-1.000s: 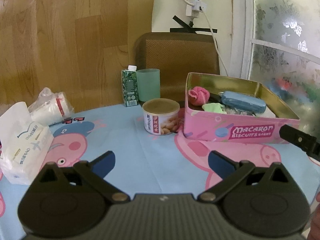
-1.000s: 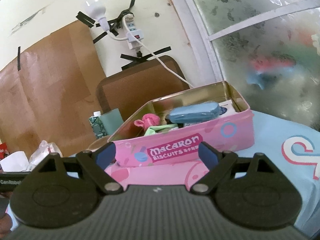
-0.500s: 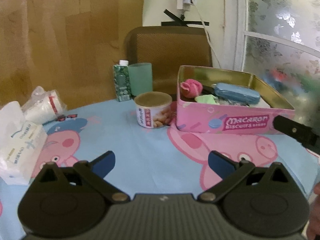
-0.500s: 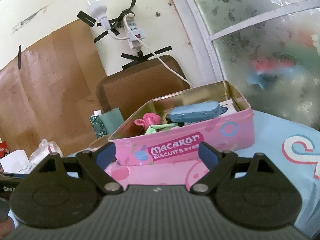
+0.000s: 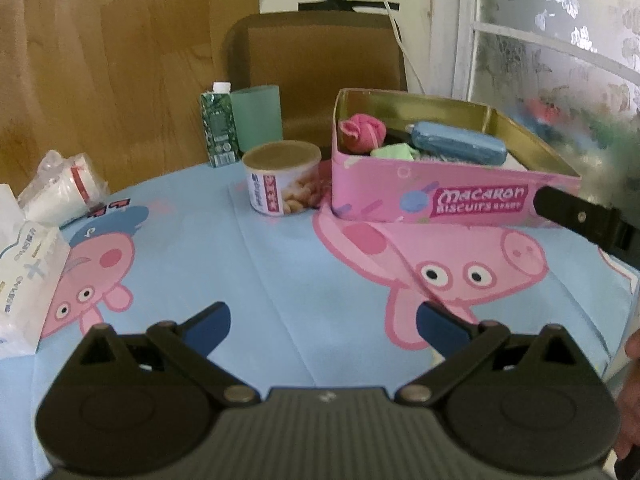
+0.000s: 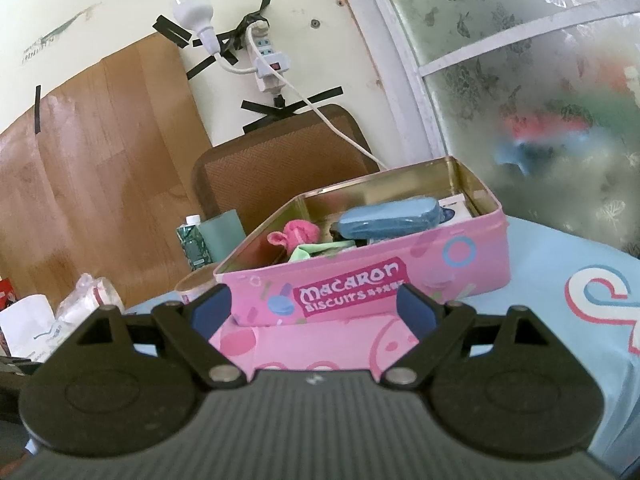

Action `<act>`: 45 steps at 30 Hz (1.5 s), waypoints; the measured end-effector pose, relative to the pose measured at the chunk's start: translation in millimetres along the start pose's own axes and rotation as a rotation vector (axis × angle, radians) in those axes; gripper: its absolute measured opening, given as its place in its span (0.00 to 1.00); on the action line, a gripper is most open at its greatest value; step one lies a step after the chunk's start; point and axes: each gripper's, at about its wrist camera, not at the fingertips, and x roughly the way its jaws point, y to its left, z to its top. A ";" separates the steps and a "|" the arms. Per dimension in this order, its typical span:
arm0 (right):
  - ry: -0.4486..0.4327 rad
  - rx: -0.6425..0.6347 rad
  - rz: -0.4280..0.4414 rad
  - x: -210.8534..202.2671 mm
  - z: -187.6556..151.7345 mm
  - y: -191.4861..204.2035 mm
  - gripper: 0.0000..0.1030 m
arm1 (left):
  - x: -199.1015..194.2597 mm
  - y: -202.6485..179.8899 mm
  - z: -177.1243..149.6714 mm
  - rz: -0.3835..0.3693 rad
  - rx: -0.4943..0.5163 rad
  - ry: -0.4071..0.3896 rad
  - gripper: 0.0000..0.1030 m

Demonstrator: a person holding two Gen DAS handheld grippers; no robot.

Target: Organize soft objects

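I hold my left gripper (image 5: pixel 323 322) low over the blue cartoon-pig tablecloth (image 5: pixel 280 280), jaws spread wide and empty. My right gripper (image 6: pixel 312 306) is just as wide and just as empty, pointed at the front wall of the open pink "Macaron Biscuits" tin (image 6: pixel 460 256). Inside the tin lie the soft things: a rolled pink sock (image 5: pixel 360 130) in the far left corner, a pale green cloth (image 5: pixel 394 152) beside it, and a blue padded pouch (image 5: pixel 456 142) across the middle. The round nut can (image 5: pixel 282 178) stands just left of the tin, nearly touching it. My worry is the tin's front rim: reaching in too low, a finger could catch it and shove the tin into the can, or tip the pouch out.
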 end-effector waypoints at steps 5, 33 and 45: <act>0.005 0.002 -0.001 1.0 -1.3 -0.5 0.89 | 4.3 -1.1 -1.0 0.003 0.007 0.020 1.00; 0.012 0.031 -0.011 3.3 -3.6 -10.7 0.89 | 17.8 -16.2 -5.6 0.002 0.072 0.069 1.00; 0.009 0.030 -0.011 3.5 -3.1 -11.8 0.89 | 20.3 -16.5 -5.0 0.008 0.075 0.072 1.00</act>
